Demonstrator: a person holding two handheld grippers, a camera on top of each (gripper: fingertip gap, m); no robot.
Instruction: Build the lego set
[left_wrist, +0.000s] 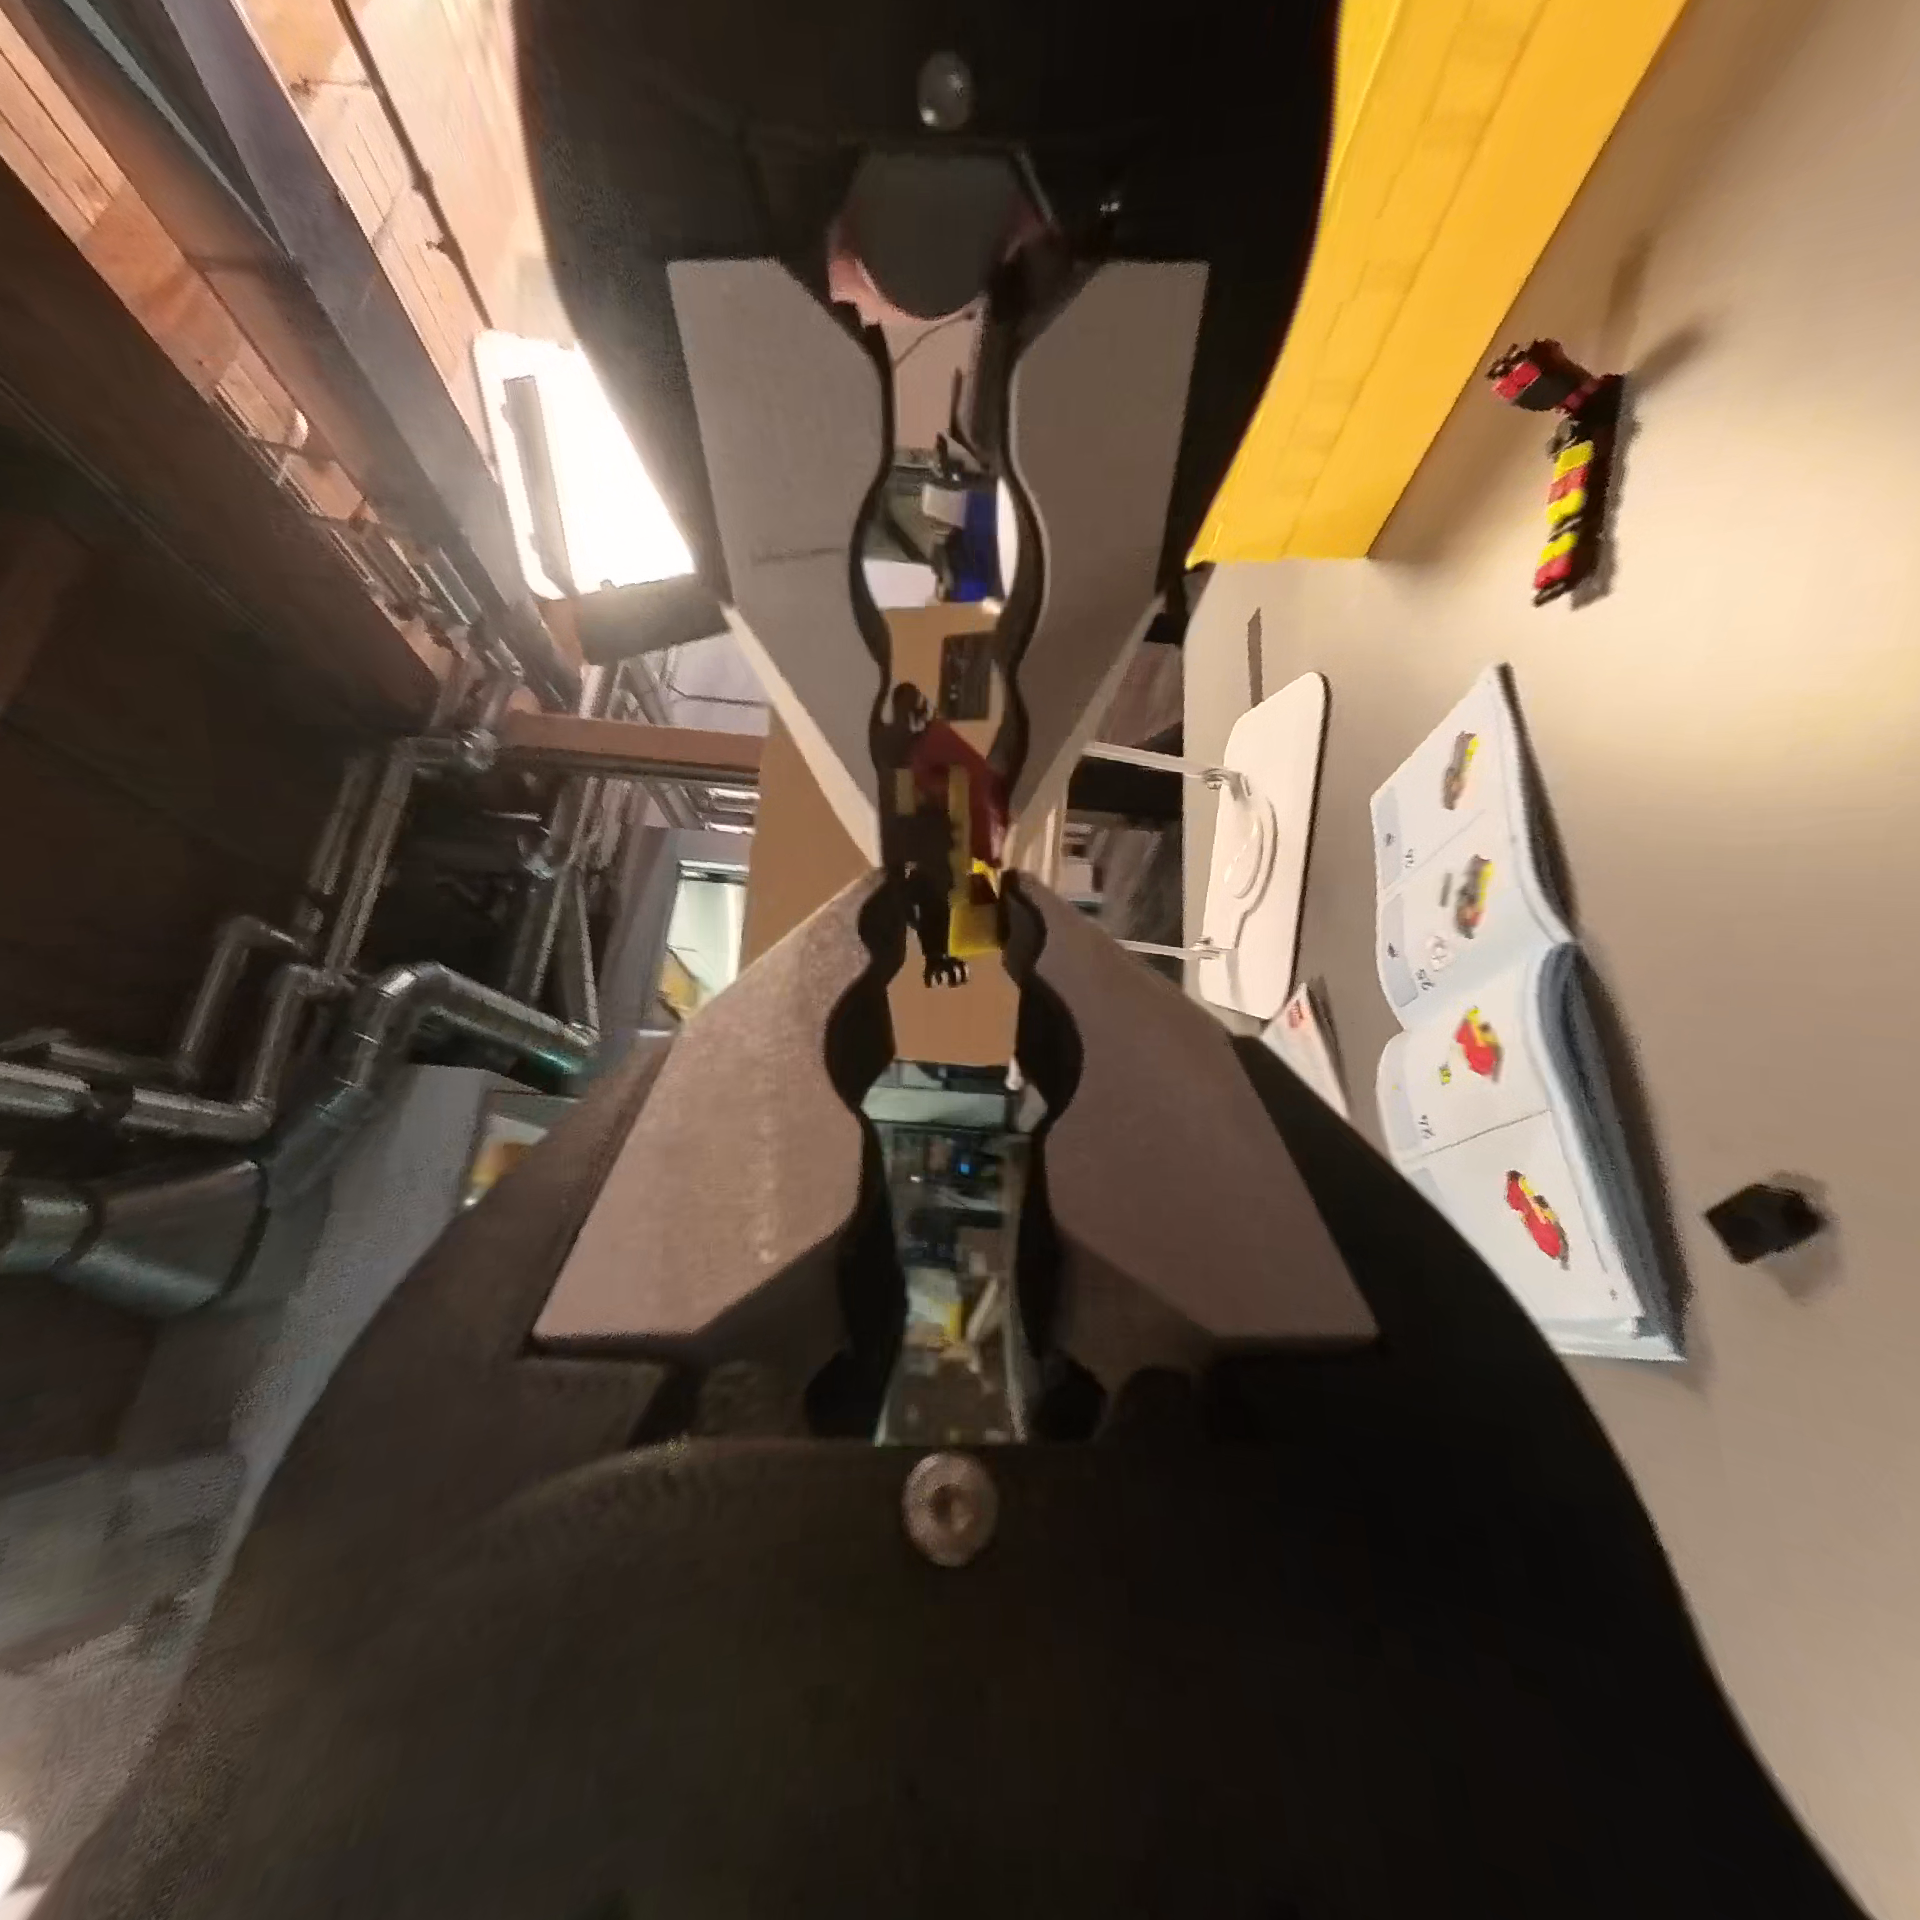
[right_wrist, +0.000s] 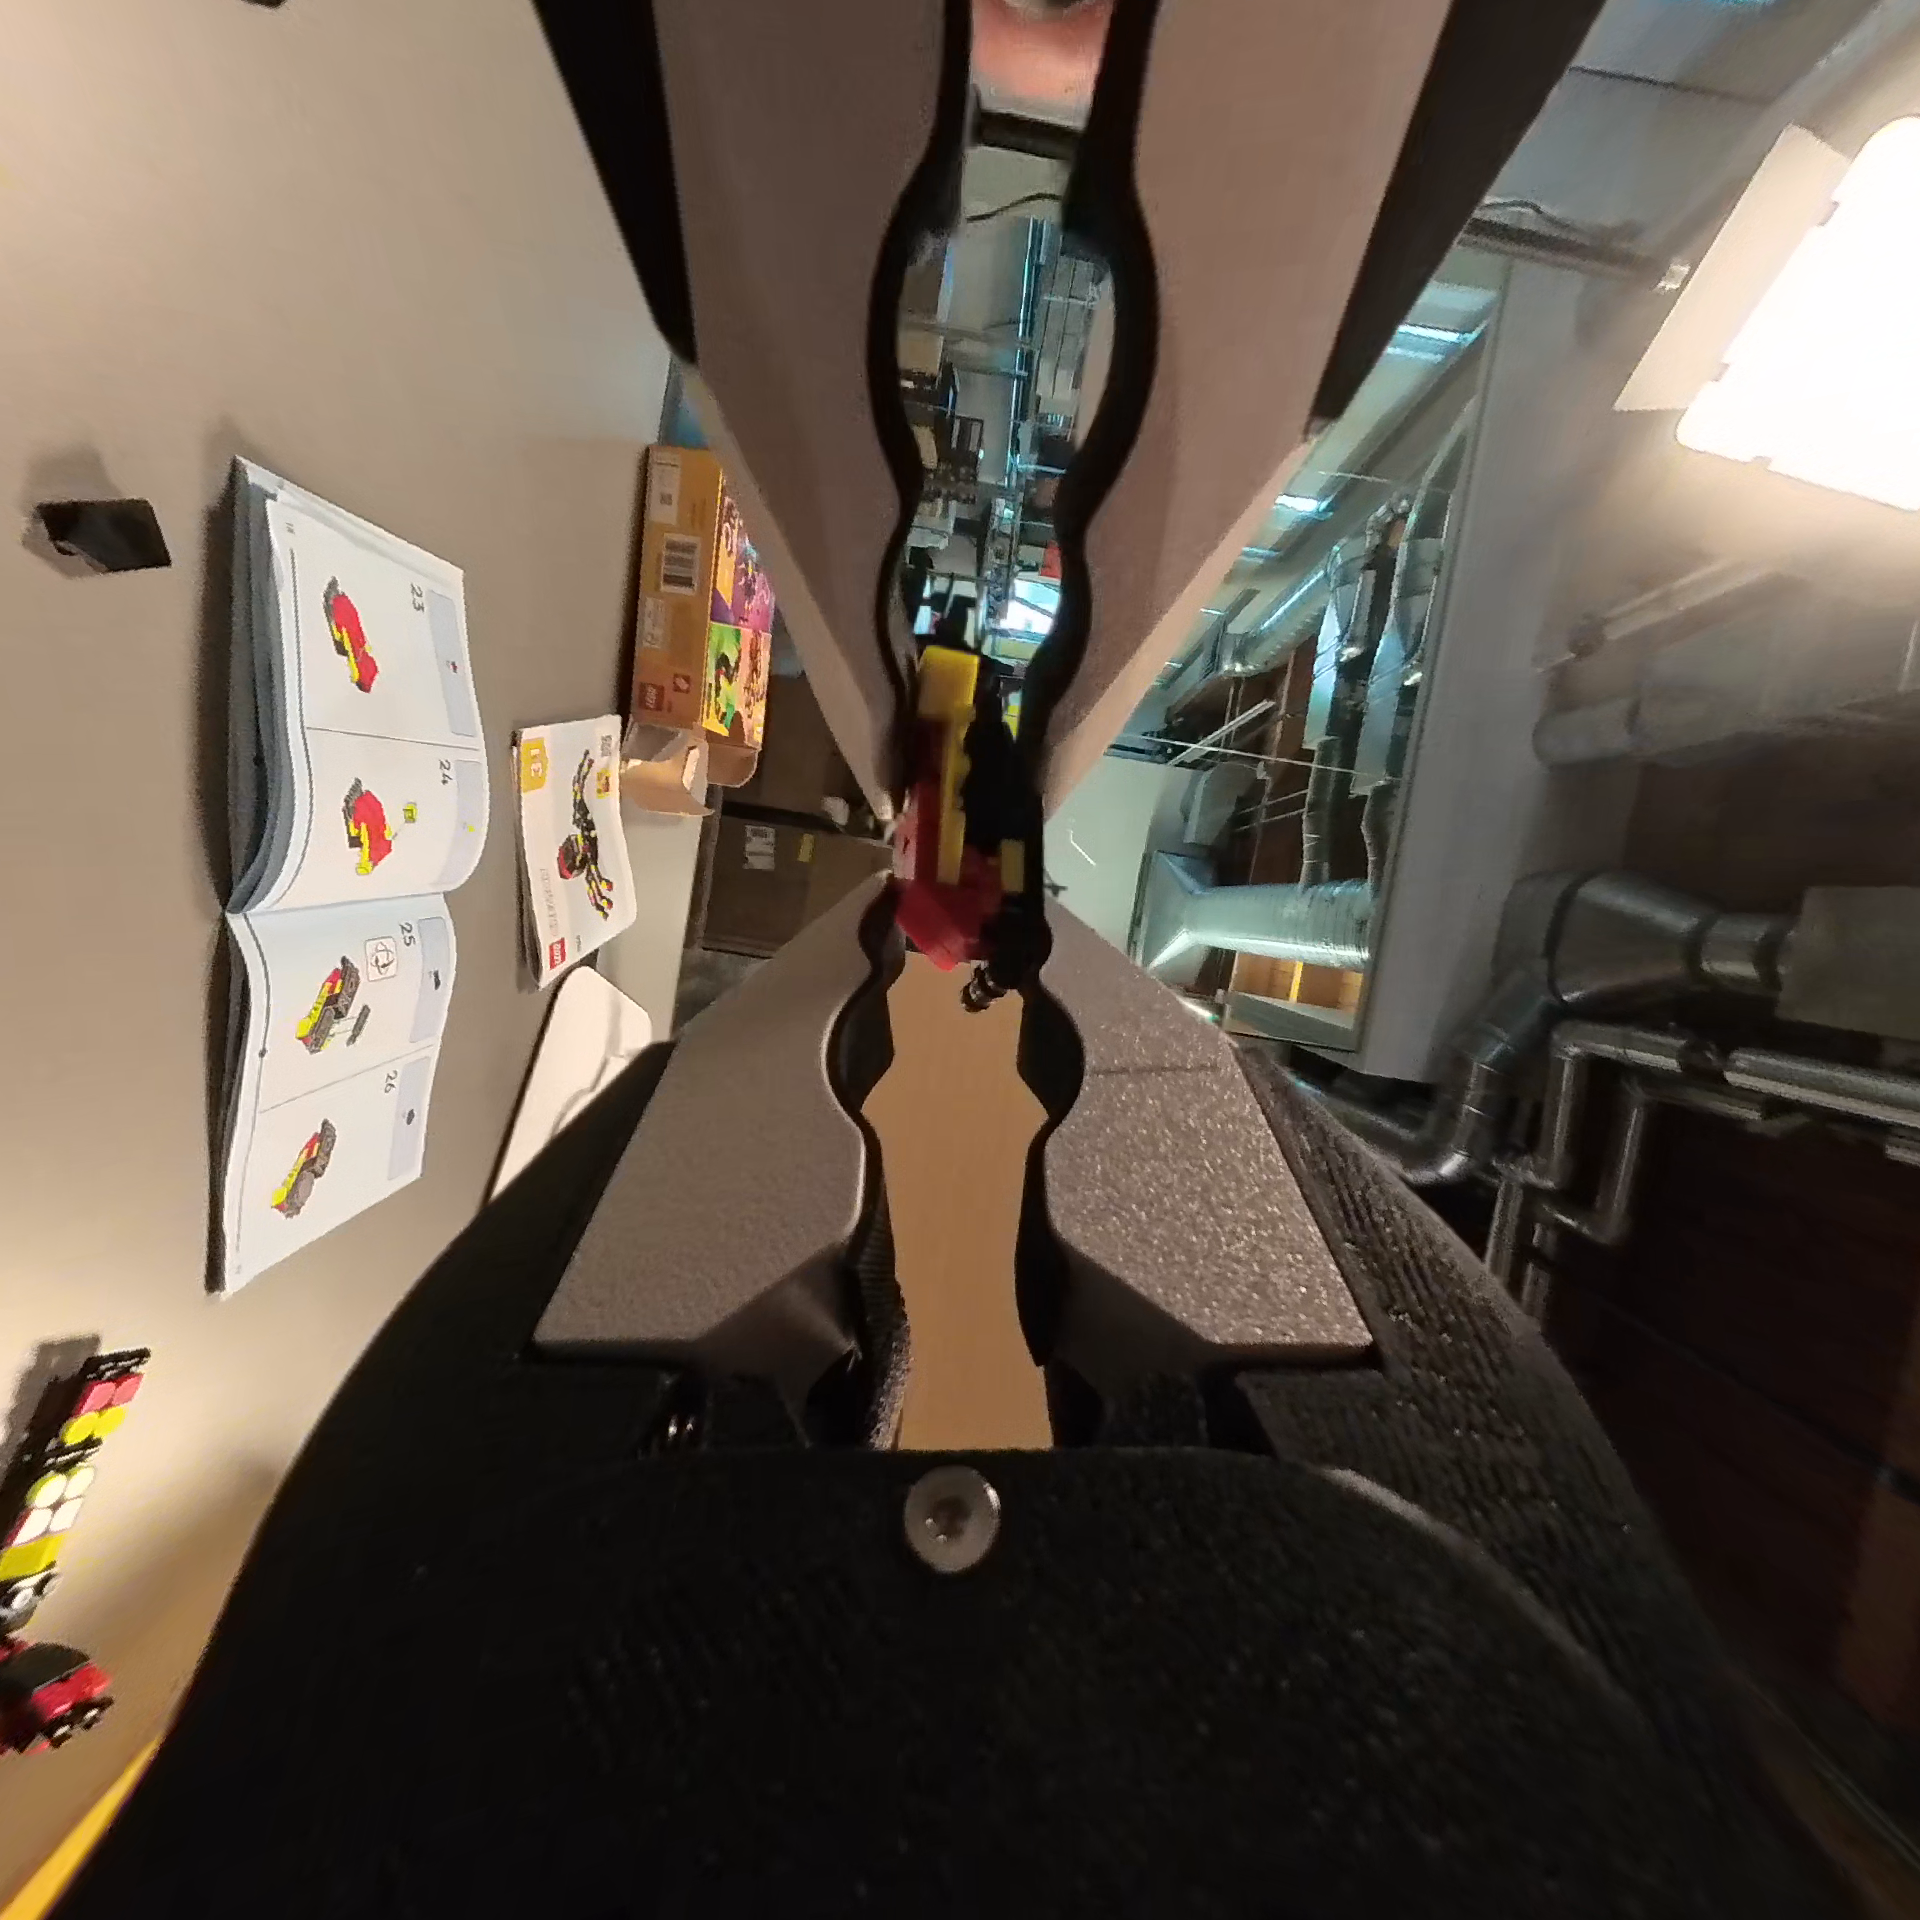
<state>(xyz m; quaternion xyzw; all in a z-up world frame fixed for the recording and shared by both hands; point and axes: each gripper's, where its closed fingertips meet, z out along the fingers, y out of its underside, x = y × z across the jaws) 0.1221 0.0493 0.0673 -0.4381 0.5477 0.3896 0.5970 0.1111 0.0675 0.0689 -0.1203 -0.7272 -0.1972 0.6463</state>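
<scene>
A small red, yellow and black lego build is held in the air between my two grippers, which face each other tip to tip. My left gripper is shut on its yellow and black end. My right gripper is shut on its red end. In the left wrist view the right gripper comes in from the top; in the right wrist view the left gripper does. A long black, red and yellow sub-build lies on the table, and also shows in the right wrist view.
An open instruction booklet lies on the grey table, with a small black piece beside it. A leaflet, the lego box, a white panel on a stand and a yellow box stand nearby. My two grippers' fingertips are within a few centimetres of each other.
</scene>
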